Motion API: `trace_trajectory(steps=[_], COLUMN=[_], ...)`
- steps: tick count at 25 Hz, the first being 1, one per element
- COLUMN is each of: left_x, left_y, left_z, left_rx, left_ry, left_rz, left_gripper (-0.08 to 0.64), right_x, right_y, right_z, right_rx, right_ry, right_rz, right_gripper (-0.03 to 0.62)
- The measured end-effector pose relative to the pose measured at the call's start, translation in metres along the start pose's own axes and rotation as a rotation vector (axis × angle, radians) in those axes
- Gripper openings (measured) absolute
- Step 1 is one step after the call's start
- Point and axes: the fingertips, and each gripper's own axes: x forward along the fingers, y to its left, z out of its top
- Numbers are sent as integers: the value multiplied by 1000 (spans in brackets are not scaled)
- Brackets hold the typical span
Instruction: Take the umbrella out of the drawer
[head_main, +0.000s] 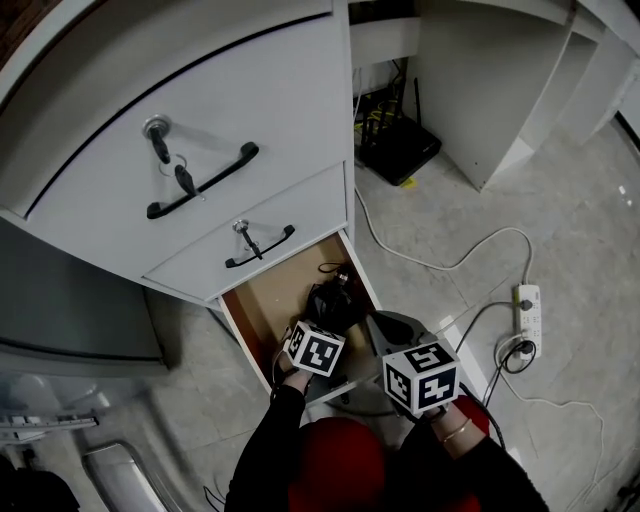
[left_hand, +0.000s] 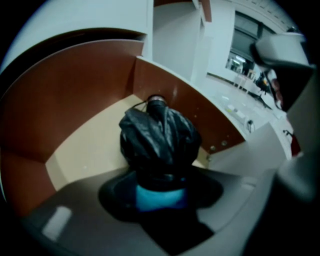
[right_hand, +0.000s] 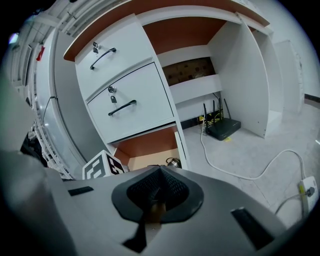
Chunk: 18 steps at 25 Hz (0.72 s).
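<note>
While left gripper (left_hand: 156, 194) pinches umbrella (left_hand: 159, 140) in drawer (head_main: 262, 300), right gripper (right_hand: 157, 199) pressed together, router (right_hand: 224, 128) beyond.

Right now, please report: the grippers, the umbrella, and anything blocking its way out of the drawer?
Left gripper shut on folded black umbrella. Right gripper shut, empty. Umbrella lying in open bottom drawer. Nothing over it blocking the lift.

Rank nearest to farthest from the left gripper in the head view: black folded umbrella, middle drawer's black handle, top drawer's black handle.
1. black folded umbrella: at the jaws, in the open drawer.
2. middle drawer's black handle: just above it.
3. top drawer's black handle: farthest, up-left.
</note>
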Motion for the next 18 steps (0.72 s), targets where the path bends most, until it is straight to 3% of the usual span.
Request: trace_trajectory(steps=[11, 18], left_x=[-63, -112], left_y=[0, -9], left_z=[33, 57], left_rx=[-4, 33], left_ry=[-179, -276], left_rz=[26, 34], left_gripper=[233, 233], right_x=[-14, -35], right_y=[-7, -7], right_z=[17, 38], right_rx=[2, -18], right_ry=[-46, -86], right_rz=[-15, -22], right_gripper=[-3, -3])
